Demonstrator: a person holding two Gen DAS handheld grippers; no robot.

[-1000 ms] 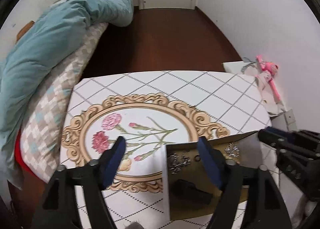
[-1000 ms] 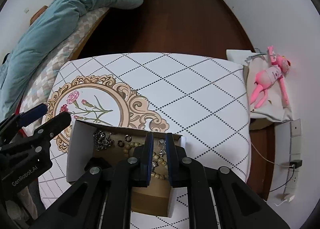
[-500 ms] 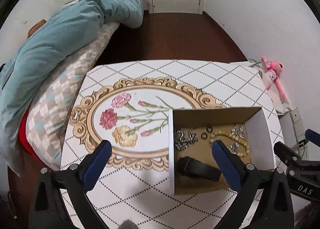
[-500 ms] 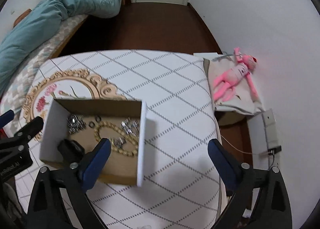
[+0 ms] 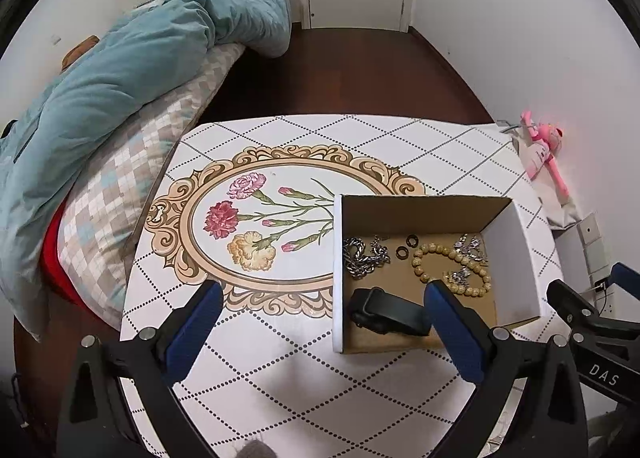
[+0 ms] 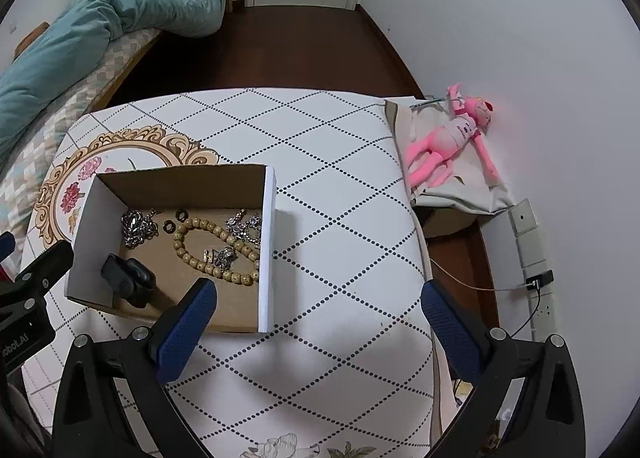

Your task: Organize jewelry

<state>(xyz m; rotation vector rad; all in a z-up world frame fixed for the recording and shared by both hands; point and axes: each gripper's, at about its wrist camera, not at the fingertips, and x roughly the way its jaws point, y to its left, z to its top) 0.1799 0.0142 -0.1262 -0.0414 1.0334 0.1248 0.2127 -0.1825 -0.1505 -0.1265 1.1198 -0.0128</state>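
An open cardboard box sits on the patterned table. Inside lie a beaded bracelet, a silver chain, two dark rings, silver trinkets and a black band. My left gripper is open and empty, above the table at the box's near left corner. My right gripper is open and empty, above the table to the right of the box.
The table has a floral oval print. A bed with a teal duvet lies to the left. A pink plush toy on a cloth bag sits off the right edge, by a power strip.
Both grippers have pulled back and up from the box. The right gripper was shut over the box a second ago and is now wide open. The left gripper opened wider.
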